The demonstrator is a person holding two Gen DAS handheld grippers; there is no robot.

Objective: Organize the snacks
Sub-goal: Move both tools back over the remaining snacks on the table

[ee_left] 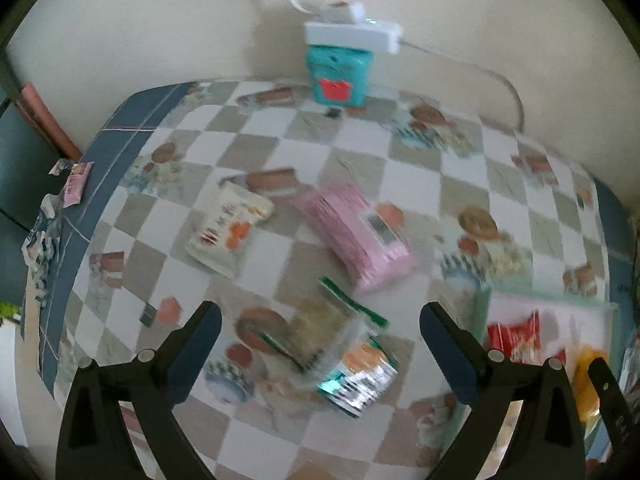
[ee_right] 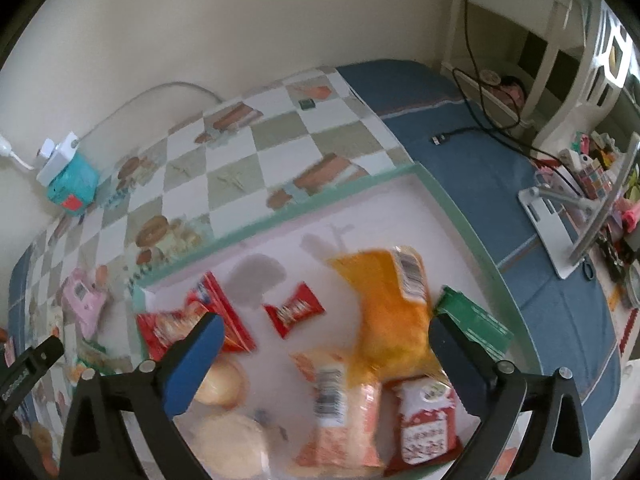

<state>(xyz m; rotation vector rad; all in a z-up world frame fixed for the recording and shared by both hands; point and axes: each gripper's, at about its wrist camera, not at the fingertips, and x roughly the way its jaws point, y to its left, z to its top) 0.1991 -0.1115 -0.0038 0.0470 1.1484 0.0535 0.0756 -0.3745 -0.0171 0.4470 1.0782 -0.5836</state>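
Both grippers stand with jaws wide apart and nothing between them: the left gripper [ee_left: 320,344] hovers over the loose packets on the checkered tablecloth [ee_left: 360,152], the right gripper [ee_right: 326,356] over the green-rimmed tray [ee_right: 472,236]. The step in hand appears to be fetching the next snack for the tray. To do it well, the left gripper should come straight down on one packet only, pads across its narrow width, and lift clear before crossing the tray rim. Nearest under the left jaws lie a clear green-edged packet [ee_left: 320,332] and, touching it, an orange-and-silver packet [ee_left: 358,376]; overlap risks a double pick. Farther off lie a pink ribbed packet [ee_left: 356,236] and a white pouch [ee_left: 228,228], well apart. The tray already holds red packets [ee_right: 294,314], an orange bag [ee_right: 394,308], a ketchup sachet [ee_right: 426,424] and others, loosely scattered. Motion blur obscures all labels.
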